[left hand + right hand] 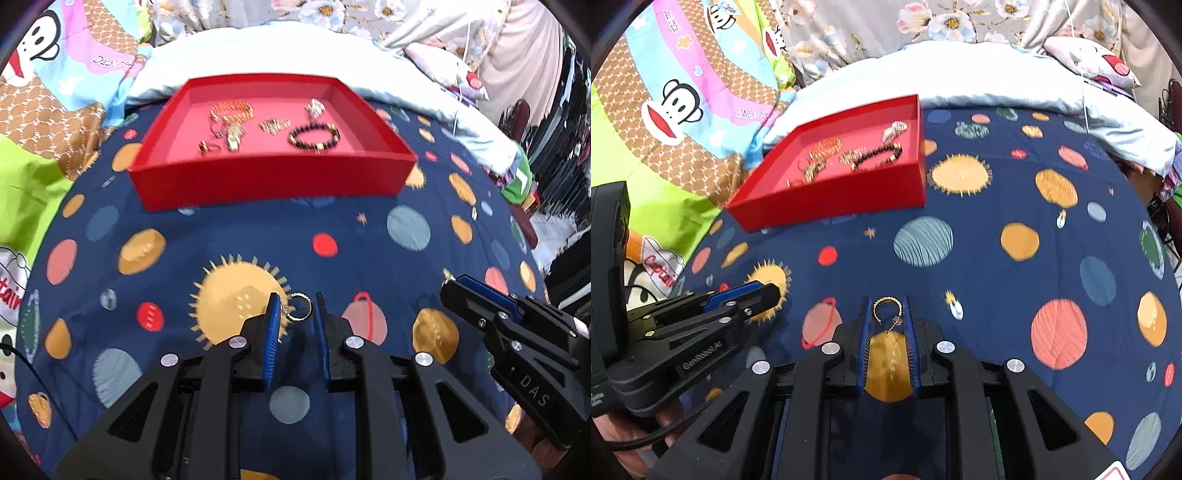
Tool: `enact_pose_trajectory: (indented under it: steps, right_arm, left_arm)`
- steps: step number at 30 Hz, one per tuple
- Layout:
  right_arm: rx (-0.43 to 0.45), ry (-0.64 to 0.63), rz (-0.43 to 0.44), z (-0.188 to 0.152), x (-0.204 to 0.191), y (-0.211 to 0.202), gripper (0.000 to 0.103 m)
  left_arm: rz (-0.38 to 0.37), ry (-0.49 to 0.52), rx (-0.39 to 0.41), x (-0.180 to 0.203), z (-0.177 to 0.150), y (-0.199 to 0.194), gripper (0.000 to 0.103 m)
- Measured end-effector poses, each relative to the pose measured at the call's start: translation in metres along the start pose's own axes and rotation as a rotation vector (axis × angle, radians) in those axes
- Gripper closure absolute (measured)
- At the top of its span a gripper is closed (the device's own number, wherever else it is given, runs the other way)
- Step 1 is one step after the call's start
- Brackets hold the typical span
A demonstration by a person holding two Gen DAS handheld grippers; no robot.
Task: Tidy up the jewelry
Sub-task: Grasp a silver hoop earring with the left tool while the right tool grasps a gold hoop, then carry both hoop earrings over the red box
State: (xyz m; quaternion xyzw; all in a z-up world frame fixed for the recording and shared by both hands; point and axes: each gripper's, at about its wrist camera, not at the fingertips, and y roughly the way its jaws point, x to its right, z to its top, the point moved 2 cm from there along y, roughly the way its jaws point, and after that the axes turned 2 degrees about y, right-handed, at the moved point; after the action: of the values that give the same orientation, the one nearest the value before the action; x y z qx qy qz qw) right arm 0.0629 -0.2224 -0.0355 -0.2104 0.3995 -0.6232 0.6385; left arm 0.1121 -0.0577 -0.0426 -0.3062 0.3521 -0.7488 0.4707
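Observation:
A red tray (258,177) sits at the far side of the blue planet-print bedspread, also in the right wrist view (834,199). It holds gold bracelets (232,110), a dark bead bracelet (314,137) and small gold pieces. My left gripper (297,308) has a small gold hoop earring (300,306) between its fingertips, touching the left finger; a gap shows on the right. My right gripper (889,310) is shut on another gold hoop earring (888,308), held between both pads above the spread.
The bedspread (997,258) stretches wide to the right. Cartoon-print pillows (683,99) and a pale blue quilt (295,48) lie behind the tray. Each gripper shows in the other's view: right (458,291), left (772,291).

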Motion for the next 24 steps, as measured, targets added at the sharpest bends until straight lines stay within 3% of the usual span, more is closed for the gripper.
enact_pose_trajectory:
  steps: [11, 24]
  right_arm:
    - [0.099, -0.041, 0.023, 0.049, -0.020, -0.014, 0.087]
    - [0.181, -0.088, 0.056, 0.133, -0.044, 0.007, 0.087]
  left_arm:
    - [0.032, -0.041, 0.117, -0.032, 0.043, -0.035, 0.086]
    - [0.061, -0.058, 0.246, -0.061, 0.126, -0.043, 0.086]
